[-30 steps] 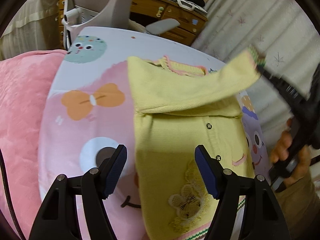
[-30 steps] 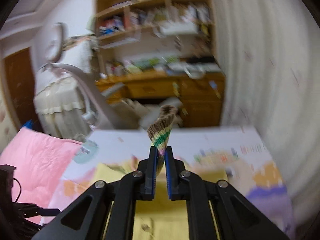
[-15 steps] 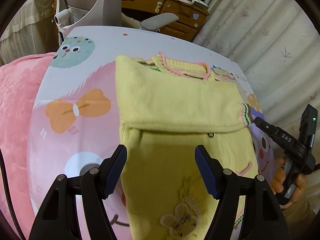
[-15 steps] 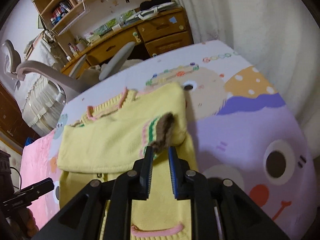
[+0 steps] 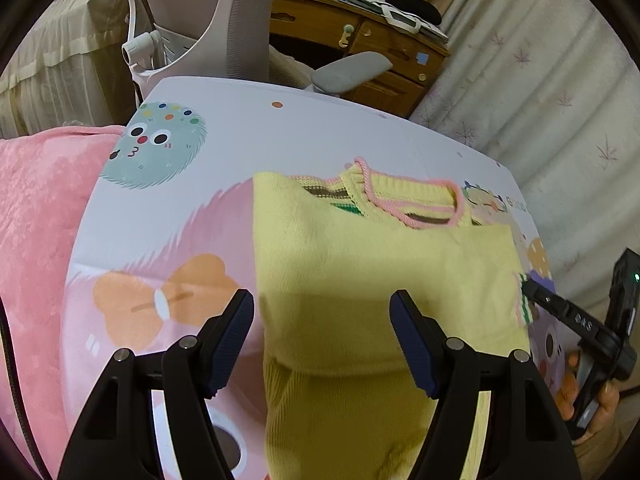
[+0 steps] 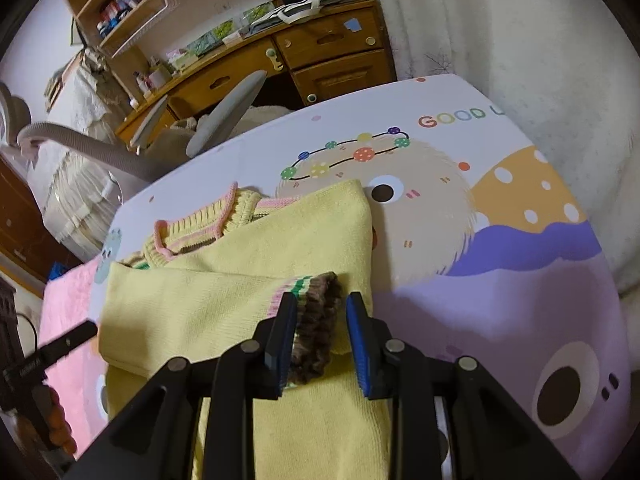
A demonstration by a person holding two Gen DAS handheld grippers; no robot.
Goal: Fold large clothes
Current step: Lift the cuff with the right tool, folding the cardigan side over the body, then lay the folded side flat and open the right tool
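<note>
A yellow sweater [image 5: 376, 280] with a pink-edged collar lies flat on the bed's cartoon-printed sheet [image 5: 240, 152], its sleeve folded across the chest. The sleeve's striped cuff [image 6: 316, 320], brown at the end with green and pink bands, rests on the sweater's right side. The right claw [image 6: 320, 340] straddles that cuff with its jaws opening; the left pad touches the cuff, while a gap shows before the right pad. The left claw [image 5: 322, 344] hovers over the sweater's lower half, jaws wide apart and holding nothing. A pink blanket [image 5: 36, 240] lies beside the sheet on the left. Past the bed stand a white chair [image 5: 240, 20] and a wooden desk [image 6: 320, 52], with a pale curtain [image 5: 540, 80] to the right.
</note>
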